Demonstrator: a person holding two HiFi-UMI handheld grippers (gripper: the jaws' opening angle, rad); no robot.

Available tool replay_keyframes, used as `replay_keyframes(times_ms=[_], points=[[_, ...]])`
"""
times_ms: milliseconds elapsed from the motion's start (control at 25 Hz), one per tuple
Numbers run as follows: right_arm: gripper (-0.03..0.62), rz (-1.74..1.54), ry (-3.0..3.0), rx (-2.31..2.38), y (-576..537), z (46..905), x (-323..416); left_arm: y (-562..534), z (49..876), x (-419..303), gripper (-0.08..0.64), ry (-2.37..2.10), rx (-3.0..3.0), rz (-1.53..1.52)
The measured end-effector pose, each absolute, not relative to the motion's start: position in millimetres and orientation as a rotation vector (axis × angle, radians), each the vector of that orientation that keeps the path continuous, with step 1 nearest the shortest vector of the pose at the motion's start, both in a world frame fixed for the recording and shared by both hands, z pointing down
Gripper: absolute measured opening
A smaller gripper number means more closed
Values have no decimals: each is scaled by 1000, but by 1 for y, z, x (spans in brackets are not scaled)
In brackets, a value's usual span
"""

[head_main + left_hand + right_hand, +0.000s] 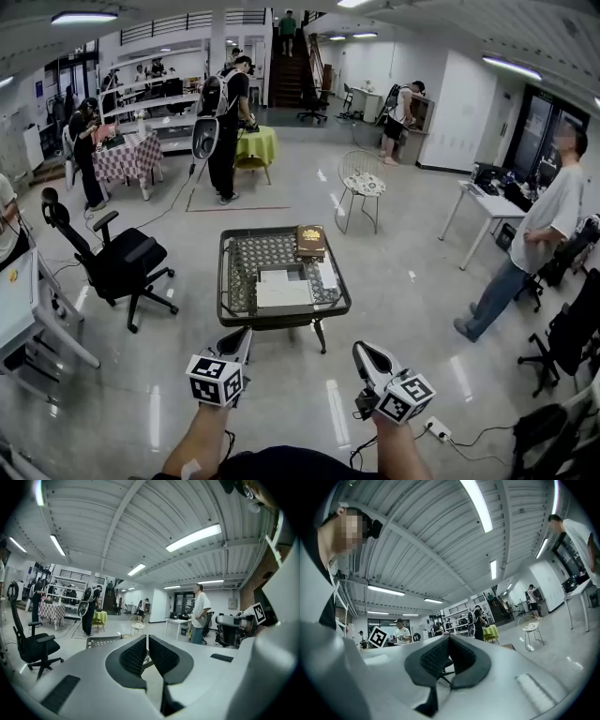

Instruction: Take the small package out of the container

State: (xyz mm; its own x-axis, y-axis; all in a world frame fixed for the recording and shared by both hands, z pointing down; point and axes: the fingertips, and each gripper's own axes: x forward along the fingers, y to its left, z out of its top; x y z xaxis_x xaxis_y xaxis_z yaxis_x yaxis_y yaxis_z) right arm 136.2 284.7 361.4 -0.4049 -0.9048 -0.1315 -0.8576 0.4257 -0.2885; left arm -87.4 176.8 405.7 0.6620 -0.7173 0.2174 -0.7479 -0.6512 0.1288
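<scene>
Facing the table (246, 264), I am holding left gripper (245, 336) and right gripper (363, 351) closed, empty; reaching the white container (284, 290) comes next

A black office chair (127, 264) stands left; a person in white (551, 217) stands right.

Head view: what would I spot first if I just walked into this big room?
Probably the dark metal mesh tray table standing alone mid-floor, with a flat white box on it and a brown book-like packet at its far edge. Next, at the bottom of the picture, the two hand-held tools with black-and-white marker cubes: the left gripper and the right gripper, both shut and empty.
</scene>
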Motion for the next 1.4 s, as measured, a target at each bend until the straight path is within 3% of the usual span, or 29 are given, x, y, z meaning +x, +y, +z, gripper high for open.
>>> replay_keyframes(times_ms=[720,1040,1400], points=[[11,-454,2445,-1451,266,389,163,153,439,-79,21,-1265,2555,281],[11,-540,2465,-1487,184,411,177,70,465,-55,21,-1211,2530,305],[11,-586,2527,-1428,60,412,142,-46,460,-52,21,-1196,2590,355]])
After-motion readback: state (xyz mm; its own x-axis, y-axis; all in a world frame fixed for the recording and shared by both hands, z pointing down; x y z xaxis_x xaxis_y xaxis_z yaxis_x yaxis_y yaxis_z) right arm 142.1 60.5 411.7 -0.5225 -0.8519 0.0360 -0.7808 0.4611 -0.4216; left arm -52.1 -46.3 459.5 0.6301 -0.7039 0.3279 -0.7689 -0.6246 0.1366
